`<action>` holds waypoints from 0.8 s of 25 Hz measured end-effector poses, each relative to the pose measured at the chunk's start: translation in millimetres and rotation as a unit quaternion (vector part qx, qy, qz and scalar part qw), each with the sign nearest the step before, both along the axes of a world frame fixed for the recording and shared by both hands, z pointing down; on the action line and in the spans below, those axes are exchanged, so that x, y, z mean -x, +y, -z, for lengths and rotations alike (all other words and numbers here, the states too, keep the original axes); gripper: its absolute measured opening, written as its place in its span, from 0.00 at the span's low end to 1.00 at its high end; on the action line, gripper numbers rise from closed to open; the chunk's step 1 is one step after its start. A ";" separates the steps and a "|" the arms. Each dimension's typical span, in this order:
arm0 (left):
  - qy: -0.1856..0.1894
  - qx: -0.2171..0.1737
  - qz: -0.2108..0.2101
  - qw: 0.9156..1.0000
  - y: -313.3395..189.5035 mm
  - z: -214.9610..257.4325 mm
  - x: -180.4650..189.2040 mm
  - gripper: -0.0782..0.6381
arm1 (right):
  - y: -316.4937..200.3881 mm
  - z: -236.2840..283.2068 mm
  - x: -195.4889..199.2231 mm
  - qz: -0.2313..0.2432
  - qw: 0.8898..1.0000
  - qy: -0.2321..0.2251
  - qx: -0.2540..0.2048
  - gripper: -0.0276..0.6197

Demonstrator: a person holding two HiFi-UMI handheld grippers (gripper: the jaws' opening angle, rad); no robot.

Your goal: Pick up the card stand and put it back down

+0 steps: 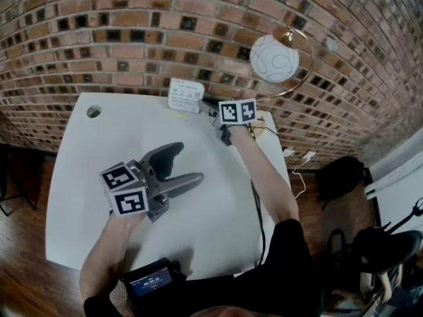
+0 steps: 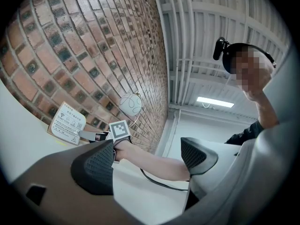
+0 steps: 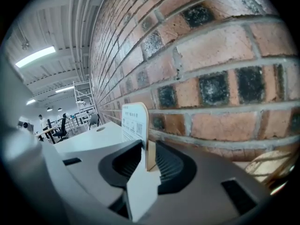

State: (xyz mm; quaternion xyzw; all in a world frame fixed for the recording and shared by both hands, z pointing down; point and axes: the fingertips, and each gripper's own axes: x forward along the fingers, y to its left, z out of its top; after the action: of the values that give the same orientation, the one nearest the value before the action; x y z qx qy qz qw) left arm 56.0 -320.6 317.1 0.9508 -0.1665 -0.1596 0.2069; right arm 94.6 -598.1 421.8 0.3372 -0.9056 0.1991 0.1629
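Where the white table (image 1: 99, 177) meets the brick wall (image 1: 99, 32), just above the centre of the head view, the card stand (image 1: 186, 95) stands upright with its printed face towards the table. The right gripper (image 1: 208, 113) reaches it from the right. In the right gripper view the card stand (image 3: 135, 121) rises edge-on at the frame's centre between the two dark pads of the right gripper (image 3: 149, 161). The jaws are parted, close on either side without squeezing it, so the card is released.

The left gripper (image 1: 188, 162) sits at lower left of the head view, over the middle of the table and well apart from the card. In its own view the left gripper (image 2: 147, 156) has its jaws wide apart with nothing between them.

A round white lamp (image 1: 273, 58) hangs at upper right, near the wall.
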 end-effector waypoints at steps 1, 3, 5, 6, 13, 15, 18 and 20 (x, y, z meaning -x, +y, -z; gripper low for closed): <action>0.000 0.000 0.000 1.000 0.5 -0.2 -0.2 0.73 | -1.3 -0.1 -1.0 -0.004 1.000 0.000 0.000 0.23; 0.001 0.000 0.000 1.000 1.2 -0.3 0.0 0.73 | -3.0 0.0 -1.8 -0.008 1.000 -0.001 0.000 0.23; 0.001 0.000 0.001 1.000 1.3 -0.1 0.4 0.73 | -3.3 0.0 -1.8 -0.008 1.000 -0.003 0.001 0.23; 0.001 0.000 0.001 1.000 1.3 0.3 0.6 0.73 | -3.0 -0.2 -1.8 -0.007 1.000 -0.004 0.002 0.23; 0.003 0.001 0.000 1.000 2.0 0.4 3.3 0.73 | 1.5 -1.2 4.5 0.000 1.000 -0.008 0.008 0.23; 0.004 0.001 0.001 1.000 1.8 0.5 3.5 0.73 | 2.2 -1.2 6.1 0.002 1.000 -0.009 0.008 0.23; 0.004 0.001 0.001 1.000 2.0 0.2 3.3 0.73 | 3.9 -1.5 8.7 0.006 1.000 -0.010 0.008 0.23; 0.003 0.000 0.001 1.000 2.2 0.0 3.0 0.73 | 4.9 -2.2 9.4 0.006 1.000 -0.008 0.008 0.23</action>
State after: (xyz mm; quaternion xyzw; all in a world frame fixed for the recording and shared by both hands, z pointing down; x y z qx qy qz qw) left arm 53.0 -318.4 317.1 0.9501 -0.1665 -0.1629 0.2076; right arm 85.1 -593.3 424.0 0.3292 -0.9070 0.2083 0.1599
